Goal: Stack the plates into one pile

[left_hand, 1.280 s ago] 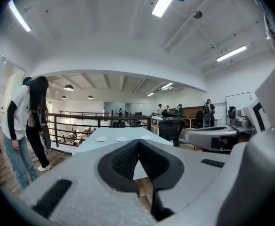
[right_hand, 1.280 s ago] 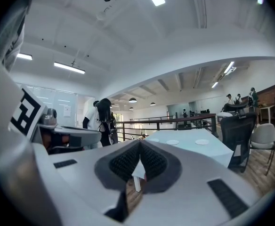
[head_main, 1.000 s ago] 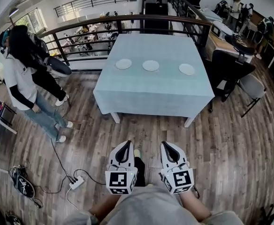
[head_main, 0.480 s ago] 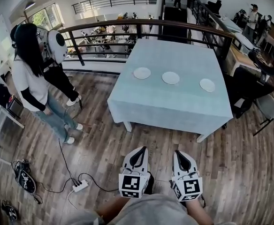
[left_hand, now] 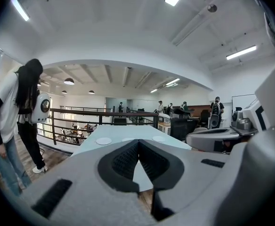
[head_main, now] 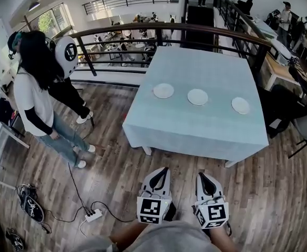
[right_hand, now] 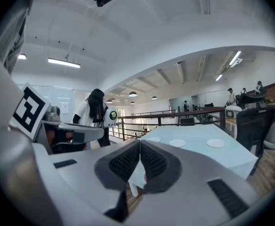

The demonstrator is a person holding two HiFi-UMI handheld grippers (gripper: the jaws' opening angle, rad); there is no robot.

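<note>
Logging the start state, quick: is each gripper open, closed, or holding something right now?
Left gripper: closed, holding nothing.
Right gripper: closed, holding nothing.

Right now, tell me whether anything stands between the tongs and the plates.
Nothing visible does. Only bare floor lies between the left tongs, the right tongs and the table; the left plate, middle plate and right plate lie apart, nothing between them.
</note>
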